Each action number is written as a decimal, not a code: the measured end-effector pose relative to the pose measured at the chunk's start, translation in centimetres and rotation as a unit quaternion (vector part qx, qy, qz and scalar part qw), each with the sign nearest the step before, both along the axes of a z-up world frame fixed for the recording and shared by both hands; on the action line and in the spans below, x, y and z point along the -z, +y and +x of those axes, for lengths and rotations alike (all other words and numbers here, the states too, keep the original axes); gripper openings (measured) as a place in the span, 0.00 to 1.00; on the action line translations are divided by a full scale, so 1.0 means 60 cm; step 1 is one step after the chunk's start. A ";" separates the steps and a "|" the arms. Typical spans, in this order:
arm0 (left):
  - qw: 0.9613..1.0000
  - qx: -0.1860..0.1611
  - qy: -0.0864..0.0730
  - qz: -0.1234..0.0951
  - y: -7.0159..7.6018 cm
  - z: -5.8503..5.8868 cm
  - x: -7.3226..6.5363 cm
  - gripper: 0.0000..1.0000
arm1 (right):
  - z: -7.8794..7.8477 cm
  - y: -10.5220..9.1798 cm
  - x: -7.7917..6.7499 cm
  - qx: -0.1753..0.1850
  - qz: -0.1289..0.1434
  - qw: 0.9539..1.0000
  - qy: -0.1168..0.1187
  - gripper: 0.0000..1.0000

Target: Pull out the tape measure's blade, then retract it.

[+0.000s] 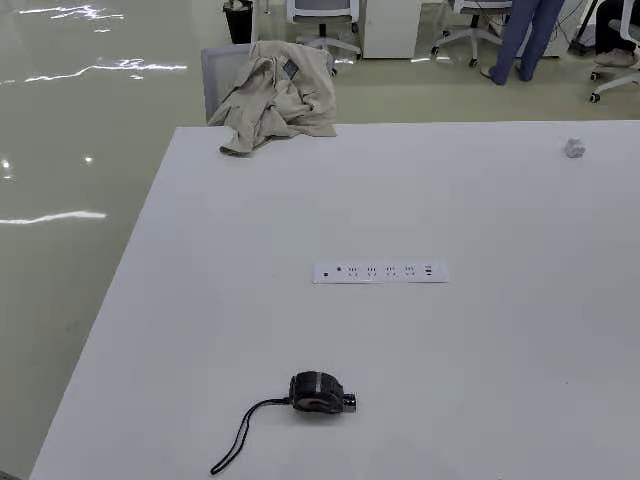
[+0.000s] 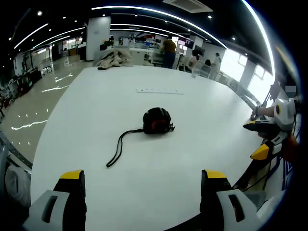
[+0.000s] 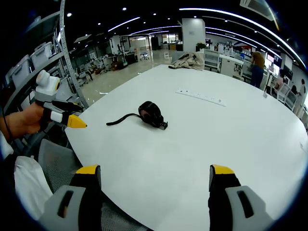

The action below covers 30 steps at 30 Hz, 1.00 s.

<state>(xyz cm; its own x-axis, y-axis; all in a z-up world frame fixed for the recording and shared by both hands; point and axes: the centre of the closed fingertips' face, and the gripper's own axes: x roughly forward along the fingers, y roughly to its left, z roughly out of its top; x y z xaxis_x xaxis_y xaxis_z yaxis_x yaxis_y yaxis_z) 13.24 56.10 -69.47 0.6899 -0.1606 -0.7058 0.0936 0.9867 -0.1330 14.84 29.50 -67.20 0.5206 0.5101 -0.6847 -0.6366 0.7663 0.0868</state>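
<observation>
The black tape measure (image 1: 320, 392) lay near the surface's (image 1: 420, 190) near edge, blade in (its wrist strap (image 1: 240, 435) trailed toward the near left corner). The left claw (image 2: 143, 175) and right claw (image 3: 154, 169) hung wide open by that edge, holding nothing.

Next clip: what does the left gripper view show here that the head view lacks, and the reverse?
Left gripper view: the left gripper, jaws apart, and the right gripper at the right edge. Head view: a crumpled white wad far right on the table. Shared: the tape measure lying untouched with its strap, blade in, the power strip and the jacket.
</observation>
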 end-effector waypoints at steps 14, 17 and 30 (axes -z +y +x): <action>1.000 0.005 0.000 -0.002 -0.006 0.012 0.007 0.97 | 0.017 0.005 0.005 -0.017 -0.008 1.000 -0.005 0.95; 1.000 0.007 -0.001 -0.002 -0.008 0.015 0.008 0.97 | 0.020 0.007 0.010 -0.028 -0.015 0.999 -0.007 0.94; 1.000 0.021 -0.003 -0.009 -0.020 0.025 0.016 0.97 | 0.033 0.020 0.023 -0.051 -0.023 0.998 -0.008 0.94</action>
